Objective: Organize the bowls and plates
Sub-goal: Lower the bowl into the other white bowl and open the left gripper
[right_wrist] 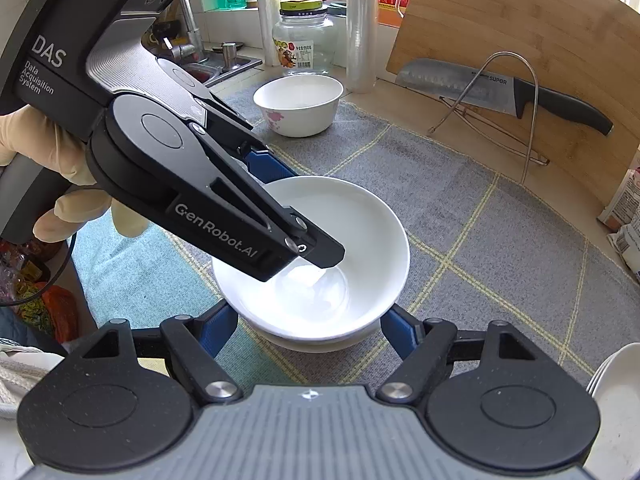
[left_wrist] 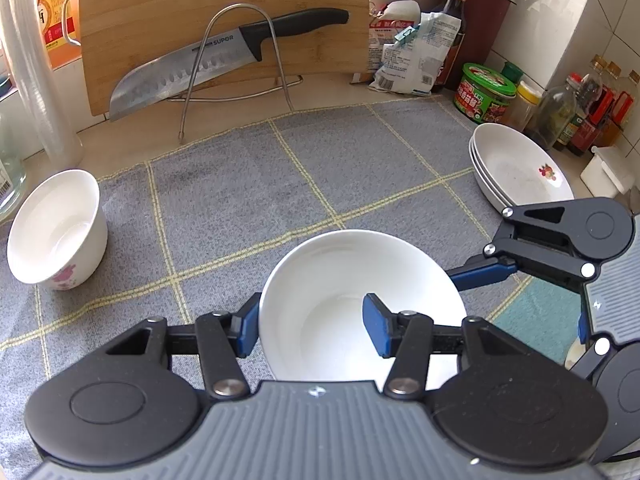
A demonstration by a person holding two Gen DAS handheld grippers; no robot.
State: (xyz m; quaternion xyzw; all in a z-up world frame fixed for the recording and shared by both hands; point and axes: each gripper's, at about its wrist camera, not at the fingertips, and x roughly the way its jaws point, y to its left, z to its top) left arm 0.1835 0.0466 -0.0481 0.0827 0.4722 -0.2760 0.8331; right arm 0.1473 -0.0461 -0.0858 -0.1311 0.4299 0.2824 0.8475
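A plain white bowl (left_wrist: 332, 292) (right_wrist: 352, 220) sits nested in a second white bowl (right_wrist: 320, 340) on the grey checked mat (left_wrist: 320, 168). My left gripper (left_wrist: 312, 320) (right_wrist: 298, 216) is shut on the upper bowl's rim, one finger inside and one outside. My right gripper (right_wrist: 308, 328) is shut on the lower bowl, its blue pads (right_wrist: 218, 330) against both sides. A third white bowl with a pink flower (left_wrist: 56, 232) (right_wrist: 298, 104) stands apart at the mat's far left. A stack of shallow white plates (left_wrist: 520, 168) (right_wrist: 616, 392) rests at the right.
A cutting board (left_wrist: 224, 20) leans at the back with a large knife (left_wrist: 192, 68) on a wire rack. Sauce bottles and jars (left_wrist: 484, 92) crowd the back right corner. A glass jar (right_wrist: 304, 40) and a sink (right_wrist: 224, 64) lie beyond the flowered bowl. A gloved hand (right_wrist: 60, 200) holds the left gripper.
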